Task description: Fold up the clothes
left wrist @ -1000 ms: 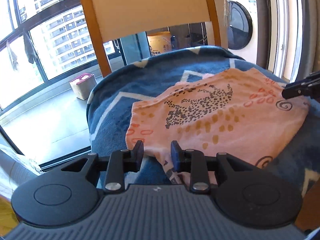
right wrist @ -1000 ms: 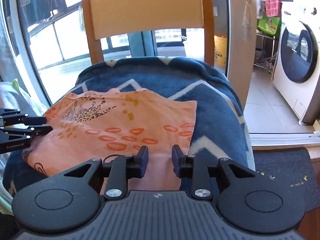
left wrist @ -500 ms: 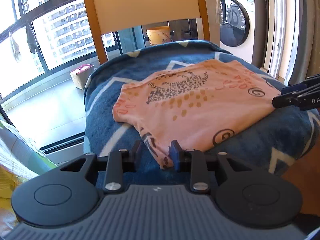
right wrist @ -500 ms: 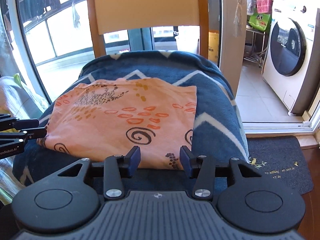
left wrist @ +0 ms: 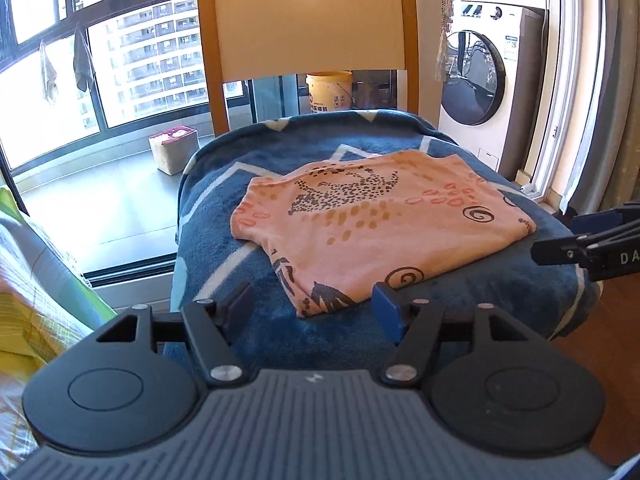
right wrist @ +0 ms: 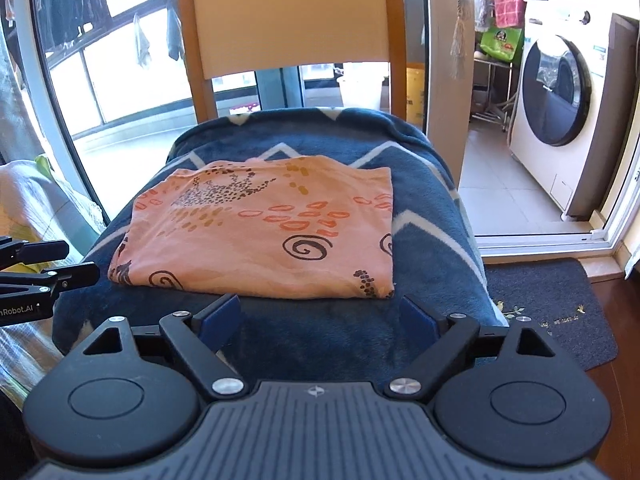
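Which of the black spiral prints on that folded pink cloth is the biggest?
On the pink cloth, the spiral near the middle is biggest: a full, bold coil. The one by the left front corner is smaller, and the one at the right edge shows only partly.

Thin matt cotton garment (left wrist: 372, 232) on fuzzy fleece blanket (left wrist: 224, 216); smooth varnished wooden chair (left wrist: 208, 60).

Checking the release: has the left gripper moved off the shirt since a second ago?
Yes. The left gripper backed away from the chair; jaws opening, clear of the shirt.

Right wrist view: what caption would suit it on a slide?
Folded shirt on a blanket-covered chair, right claw opening, empty.
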Demonstrator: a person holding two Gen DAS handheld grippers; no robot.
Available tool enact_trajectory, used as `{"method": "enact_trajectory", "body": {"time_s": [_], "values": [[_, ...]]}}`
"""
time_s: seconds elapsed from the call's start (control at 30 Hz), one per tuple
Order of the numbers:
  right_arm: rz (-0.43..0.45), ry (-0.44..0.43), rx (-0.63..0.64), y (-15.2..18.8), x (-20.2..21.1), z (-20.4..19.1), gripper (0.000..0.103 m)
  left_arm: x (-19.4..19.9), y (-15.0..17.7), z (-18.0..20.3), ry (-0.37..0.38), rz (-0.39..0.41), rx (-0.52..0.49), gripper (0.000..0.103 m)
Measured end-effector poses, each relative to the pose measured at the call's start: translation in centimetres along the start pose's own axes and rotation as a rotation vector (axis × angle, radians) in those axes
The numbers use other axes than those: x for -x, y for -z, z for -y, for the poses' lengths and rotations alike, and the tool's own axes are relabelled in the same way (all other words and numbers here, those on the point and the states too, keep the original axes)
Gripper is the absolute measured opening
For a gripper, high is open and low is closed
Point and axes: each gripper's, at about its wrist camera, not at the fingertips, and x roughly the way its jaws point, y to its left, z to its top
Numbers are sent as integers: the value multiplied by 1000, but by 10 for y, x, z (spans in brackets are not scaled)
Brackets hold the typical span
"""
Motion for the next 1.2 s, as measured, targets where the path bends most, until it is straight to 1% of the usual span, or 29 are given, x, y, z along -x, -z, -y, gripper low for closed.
{"method": "enact_trajectory", "body": {"time_s": [0.07,0.1,0.13,0.17,0.2,0.23,0.27,0.33,0.47,0.63,0.73,0.83,0.93,1.1,1.2], "values": [[-11,-7,-1,2,-2,-4,88,-1,4,2,12,-10,14,63],[-15,-9,-1,4,-4,-5,89,-2,6,3,13,-14,24,68],[-19,-9,-1,5,-5,-6,90,-1,8,3,12,-15,35,76],[-24,-11,-4,5,-6,-7,92,-1,9,4,11,-14,44,82],[-28,-11,-7,6,-7,-8,93,0,11,5,11,-9,50,93],[-29,-10,-10,7,-7,-8,94,1,12,6,10,-4,53,100],[-30,-10,-12,7,-8,-8,97,2,13,6,6,-3,54,101],[-37,-5,-15,9,-9,-9,100,2,13,6,-3,-6,65,101],[-58,9,-26,11,-12,-9,101,7,15,4,-13,-20,100,102],[-70,0,-47,15,-8,-11,101,22,20,6,-54,12,152,102],[-66,-2,-56,18,2,-11,101,33,19,10,-54,16,172,102],[-61,3,-71,19,15,-11,101,45,17,14,-78,13,174,102],[-55,12,-84,20,29,-10,101,57,16,17,-70,11,187,102],[-44,3,-101,22,56,-10,102,77,18,23,-66,8,186,102],[-31,2,-113,25,70,-10,103,86,20,26,-75,3,188,102]]}}
